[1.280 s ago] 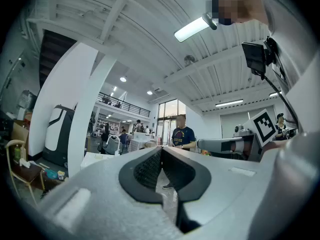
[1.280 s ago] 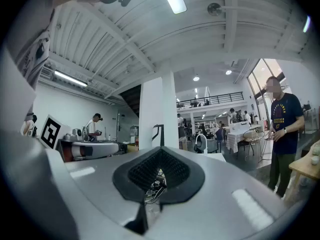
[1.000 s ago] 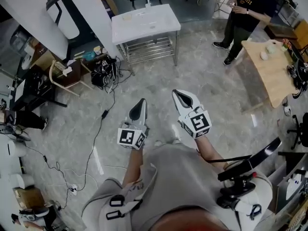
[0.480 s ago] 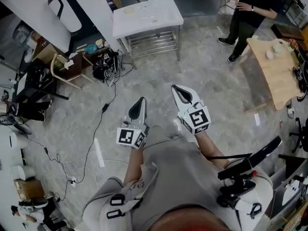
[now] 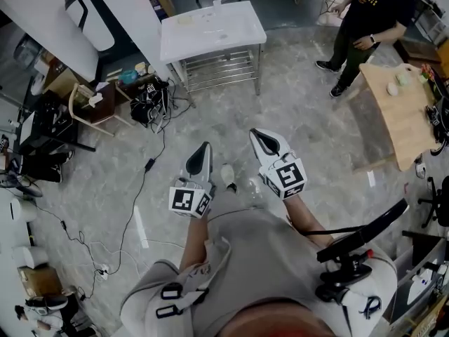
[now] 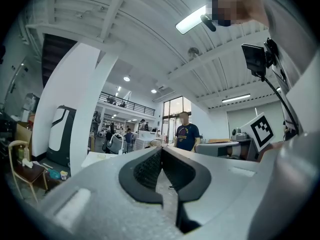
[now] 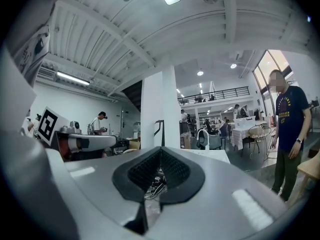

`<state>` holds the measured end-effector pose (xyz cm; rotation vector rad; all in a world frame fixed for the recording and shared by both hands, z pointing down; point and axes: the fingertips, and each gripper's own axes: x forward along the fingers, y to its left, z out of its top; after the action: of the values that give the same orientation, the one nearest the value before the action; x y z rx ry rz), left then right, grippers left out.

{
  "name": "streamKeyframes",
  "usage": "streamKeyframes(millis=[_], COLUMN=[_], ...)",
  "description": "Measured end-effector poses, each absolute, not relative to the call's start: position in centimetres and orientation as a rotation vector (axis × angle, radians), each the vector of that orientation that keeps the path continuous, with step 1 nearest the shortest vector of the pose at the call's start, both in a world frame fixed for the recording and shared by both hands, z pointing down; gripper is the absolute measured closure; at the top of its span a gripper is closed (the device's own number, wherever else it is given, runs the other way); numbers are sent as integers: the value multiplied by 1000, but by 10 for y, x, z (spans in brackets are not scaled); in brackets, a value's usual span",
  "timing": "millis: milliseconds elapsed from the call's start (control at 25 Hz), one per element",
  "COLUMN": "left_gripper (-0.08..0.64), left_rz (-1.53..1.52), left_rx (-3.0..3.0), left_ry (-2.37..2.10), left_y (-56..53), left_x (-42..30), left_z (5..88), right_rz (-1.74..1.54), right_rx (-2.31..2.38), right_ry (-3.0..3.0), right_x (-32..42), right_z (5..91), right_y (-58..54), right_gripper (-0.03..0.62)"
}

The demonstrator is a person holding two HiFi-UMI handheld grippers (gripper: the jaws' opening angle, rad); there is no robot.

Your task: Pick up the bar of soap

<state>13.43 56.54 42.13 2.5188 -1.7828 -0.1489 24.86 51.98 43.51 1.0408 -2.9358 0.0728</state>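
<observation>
My left gripper [image 5: 203,149] and right gripper [image 5: 260,138] are held side by side above the grey floor, both pointing level toward a white sink table [image 5: 238,32] further ahead. Both are shut, with nothing between the jaws. In the left gripper view the left gripper's [image 6: 161,152] dark pads meet at the tip. The right gripper's [image 7: 160,152] pads also meet in the right gripper view. A small pale yellowish thing [image 5: 185,20] lies on the sink table's top at its left; it is too small to tell whether it is the soap.
A white pillar [image 5: 133,12] stands left of the sink table. A chair [image 5: 90,105], bags and cables [image 5: 149,166] lie at the left. A person in a dark shirt [image 5: 368,9] stands at the upper right beside a wooden table [image 5: 403,114]. The wearer's shoe [image 5: 228,174] shows between the grippers.
The wearer's shoe has come into view between the grippers. The standing person has shifted slightly right. Both grippers stay shut and side by side.
</observation>
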Motion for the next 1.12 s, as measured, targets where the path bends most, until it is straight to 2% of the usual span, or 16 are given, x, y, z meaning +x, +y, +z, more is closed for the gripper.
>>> streamKeyframes(millis=[360, 800, 1120], left_gripper=[571, 571, 571], left_rz=[-194, -220, -212], left_rx=[2517, 2529, 2530], left_ry=[-1757, -1682, -1662], left_y=[478, 372, 324], left_x=[92, 7, -38], left_z=[423, 426, 448], right_rz=[81, 71, 94], right_rx=[1063, 1104, 1147], right_ry=[-2930, -2861, -2829], right_x=[213, 123, 92], right_z=[435, 429, 444], right_y=[441, 340, 301], right_gripper=[589, 589, 589])
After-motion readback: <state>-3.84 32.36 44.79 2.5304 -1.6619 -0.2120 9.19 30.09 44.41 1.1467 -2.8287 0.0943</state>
